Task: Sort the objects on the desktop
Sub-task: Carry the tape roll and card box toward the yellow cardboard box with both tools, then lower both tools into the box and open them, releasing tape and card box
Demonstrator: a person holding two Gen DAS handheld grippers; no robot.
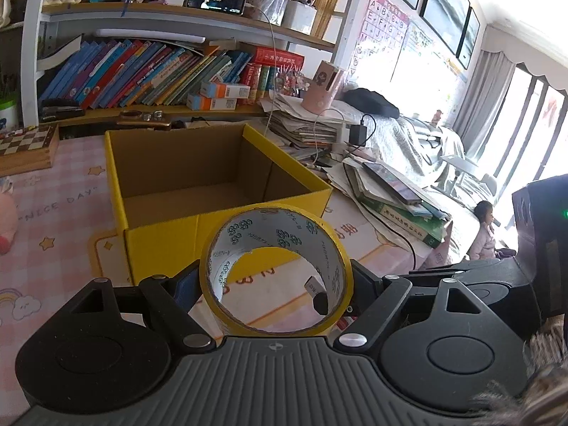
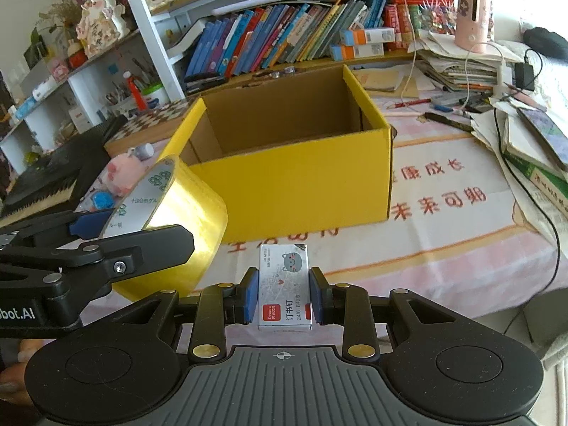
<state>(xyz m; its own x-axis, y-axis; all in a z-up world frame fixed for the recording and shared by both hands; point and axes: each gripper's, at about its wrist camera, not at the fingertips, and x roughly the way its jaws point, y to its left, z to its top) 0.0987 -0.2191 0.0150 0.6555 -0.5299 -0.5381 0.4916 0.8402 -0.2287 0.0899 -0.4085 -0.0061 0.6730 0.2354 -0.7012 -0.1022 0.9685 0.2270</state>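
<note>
A: Left hand-held gripper (image 1: 275,284) clamped across the outside of the tape roll (image 1: 275,266), pads on opposite sides of the yellow band. Roll held on edge, hollow core facing forward. Why so?

B: Probably for a firm grip on a round thing: squeezed across its width, no rolling out. Also visible from the right wrist view, tape roll (image 2: 167,220) carried off the tabletop (image 2: 443,248), just short of the box (image 2: 305,184).

A: And the right hand-held gripper (image 2: 283,296)?

B: Closed tight on the staple box (image 2: 285,287), blue pads pressing both long sides, printed face up. Narrow grip, flat carry; nothing likely to spill that way. Held above the tabletop, just in front of the box's near yellow wall.

A: Box itself?

B: Open at the top, seemingly empty, standing on the pink cloth between the chessboard (image 1: 28,143) and the paper stacks (image 2: 461,64). Open mouth upward, so a plain drop from above looks enough.

A: Stage of the sorting?

B: Judging by this, both items picked up, neither yet over the rim. Next: forward and up over the near wall, then release. Risk: clipping the wall, or the two grippers crowding each other side by side.
</note>
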